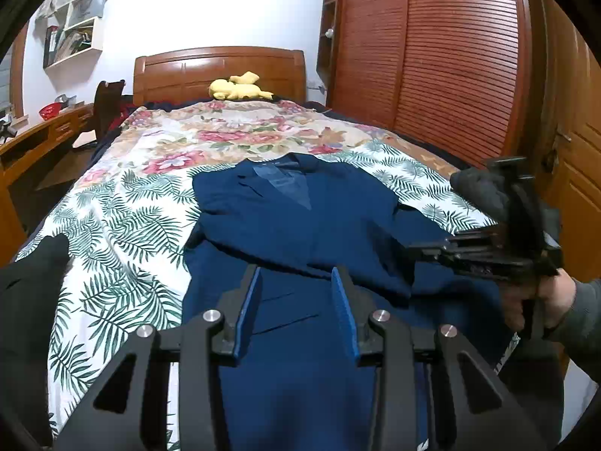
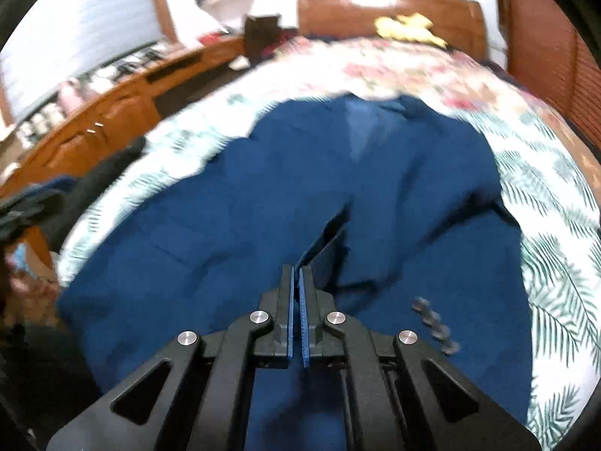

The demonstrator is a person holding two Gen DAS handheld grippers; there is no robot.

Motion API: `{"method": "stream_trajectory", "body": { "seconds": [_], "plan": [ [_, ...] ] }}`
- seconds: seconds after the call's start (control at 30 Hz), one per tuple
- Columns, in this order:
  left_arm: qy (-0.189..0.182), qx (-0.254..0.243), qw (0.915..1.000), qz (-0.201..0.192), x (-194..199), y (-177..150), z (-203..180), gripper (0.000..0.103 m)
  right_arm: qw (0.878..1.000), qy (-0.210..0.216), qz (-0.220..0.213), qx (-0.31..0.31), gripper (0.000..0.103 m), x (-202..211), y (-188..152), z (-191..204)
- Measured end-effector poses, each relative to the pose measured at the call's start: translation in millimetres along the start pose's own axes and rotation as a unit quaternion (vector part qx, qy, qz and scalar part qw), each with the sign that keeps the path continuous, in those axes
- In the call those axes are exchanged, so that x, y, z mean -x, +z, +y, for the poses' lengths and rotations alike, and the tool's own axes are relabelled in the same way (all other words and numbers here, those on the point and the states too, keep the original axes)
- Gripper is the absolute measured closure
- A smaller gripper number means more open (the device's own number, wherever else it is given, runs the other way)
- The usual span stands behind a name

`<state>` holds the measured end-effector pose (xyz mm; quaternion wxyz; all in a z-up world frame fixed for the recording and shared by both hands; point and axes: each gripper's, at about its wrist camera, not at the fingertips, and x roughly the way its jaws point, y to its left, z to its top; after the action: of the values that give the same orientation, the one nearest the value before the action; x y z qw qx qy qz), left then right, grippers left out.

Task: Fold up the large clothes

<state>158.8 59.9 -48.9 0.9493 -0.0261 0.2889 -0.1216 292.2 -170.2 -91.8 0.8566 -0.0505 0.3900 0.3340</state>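
Note:
A dark blue jacket (image 1: 300, 225) lies face up on the bed, collar toward the headboard. It also fills the right wrist view (image 2: 263, 206). My left gripper (image 1: 296, 274) is open and empty, hovering above the jacket's lower front. My right gripper (image 2: 299, 270) is shut on a thin edge of the blue jacket (image 2: 319, 244), lifting that fabric slightly. The right gripper also shows in the left wrist view (image 1: 424, 253), held by a hand at the jacket's right side. The right wrist view is motion-blurred.
The bed has a leaf and flower print cover (image 1: 131, 225) and a wooden headboard (image 1: 221, 71) with a yellow plush toy (image 1: 236, 88). A wooden desk (image 1: 41, 139) stands left, a wardrobe (image 1: 432, 56) right. Dark clothing (image 1: 26, 282) lies at the bed's left edge.

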Motion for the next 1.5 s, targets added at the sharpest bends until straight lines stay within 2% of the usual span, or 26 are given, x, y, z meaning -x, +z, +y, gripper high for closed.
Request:
{"method": "stream_trajectory", "body": {
  "seconds": [0.2,0.3,0.4,0.47,0.53,0.6,0.73,1.0,1.2,1.27,1.33,1.5],
  "plan": [
    [0.010,0.016,0.9998,-0.008,9,-2,15,0.066,0.998,0.044,-0.013,0.048,0.103,9,-1,56],
    [0.013,0.021,0.9996,-0.010,11,-4,21,0.066,0.996,0.072,0.012,0.051,0.103,0,-13,72],
    [0.015,0.025,0.9995,-0.007,12,-8,27,0.066,0.995,0.073,0.042,0.054,0.100,-12,-29,86],
    [0.017,0.022,0.9996,-0.009,14,-12,27,0.066,0.994,0.082,0.049,0.054,0.095,-12,-35,90],
    [0.024,0.019,0.9995,-0.005,16,-19,27,0.066,0.994,0.074,0.047,0.059,0.082,-7,-37,92],
    [0.027,0.019,0.9994,0.005,18,-28,27,0.066,0.995,0.065,0.037,0.066,0.077,3,-40,90],
    [0.036,0.020,0.9990,0.018,24,-46,29,0.066,0.997,0.043,0.021,0.067,0.072,25,-49,75],
    [0.069,0.035,0.9949,0.065,23,-83,55,0.066,0.998,-0.045,0.022,0.038,0.071,55,-82,4],
    [0.084,0.041,0.9911,0.095,15,-104,69,0.066,0.995,-0.099,0.025,0.001,0.070,76,-98,-45],
    [0.086,0.043,0.9899,0.104,11,-110,72,0.066,0.993,-0.112,0.029,-0.007,0.066,83,-103,-57],
    [0.085,0.045,0.9890,0.113,9,-117,75,0.066,0.992,-0.125,0.031,-0.014,0.056,88,-109,-66],
    [0.084,0.046,0.9878,0.123,3,-125,77,0.066,0.987,-0.149,0.049,-0.033,0.051,97,-125,-90]
  ]
}}
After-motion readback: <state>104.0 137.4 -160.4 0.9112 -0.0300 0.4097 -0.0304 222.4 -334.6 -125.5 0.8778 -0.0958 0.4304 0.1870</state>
